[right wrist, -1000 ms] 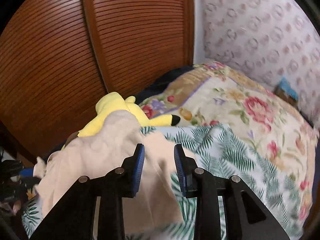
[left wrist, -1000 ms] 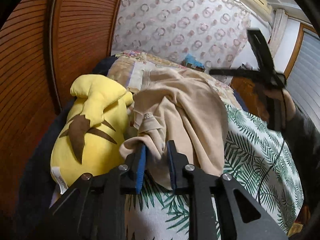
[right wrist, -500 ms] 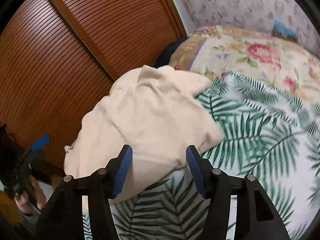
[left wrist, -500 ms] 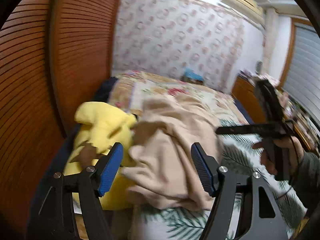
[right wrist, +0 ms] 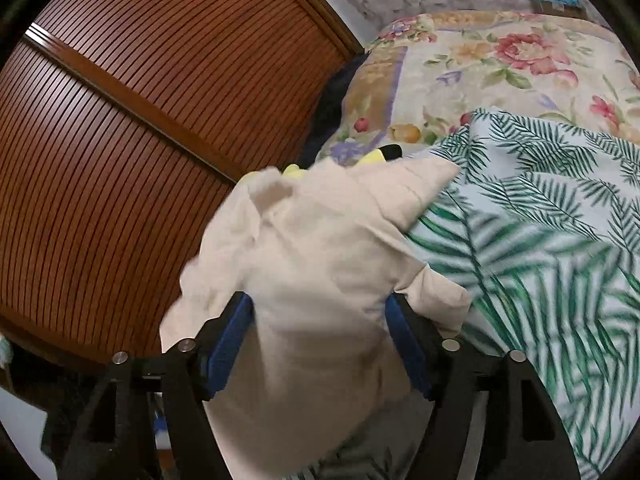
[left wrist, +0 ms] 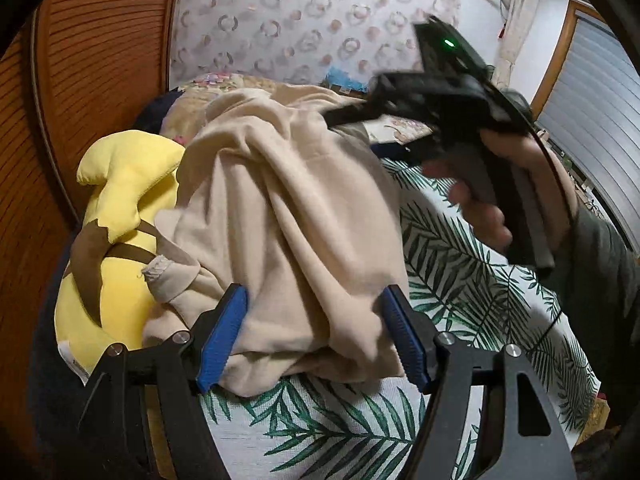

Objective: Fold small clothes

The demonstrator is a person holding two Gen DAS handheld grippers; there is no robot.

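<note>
Left wrist view: beige garment [left wrist: 288,216] heaped in the centre of the frame on the palm-leaf sheet [left wrist: 460,280], its left edge draped against the yellow plush toy [left wrist: 120,216] at centre left. Left gripper [left wrist: 314,332] low in the frame, jaws spread wide, just opened — blue pads [left wrist: 222,332] standing either side of the garment's near bulge, cloth between them but no pinch visible. Cuff or hem with pale stitching lying just left of the left pad. Right gripper [left wrist: 384,120] blurred at upper right, held in a hand [left wrist: 500,200] with a dark sleeve [left wrist: 600,280], its tips at the far top edge of the garment. Patterned wallpaper [left wrist: 304,20] and a slatted wooden door [left wrist: 100,60] behind.

Right wrist view: same garment [right wrist: 320,280] filling the lower centre, bunched and blurred, running down between the jaws and past the bottom of the frame. Right gripper [right wrist: 320,344] with jaws set wide apart, just opening — blue pads [right wrist: 228,344] flanking the cloth rather than clamping it. Tip of the plush toy [right wrist: 380,154] peeking out above the garment. Floral quilt [right wrist: 500,68] at upper right, palm-leaf sheet [right wrist: 560,240] at right, slatted door [right wrist: 140,140] filling the left.
</note>
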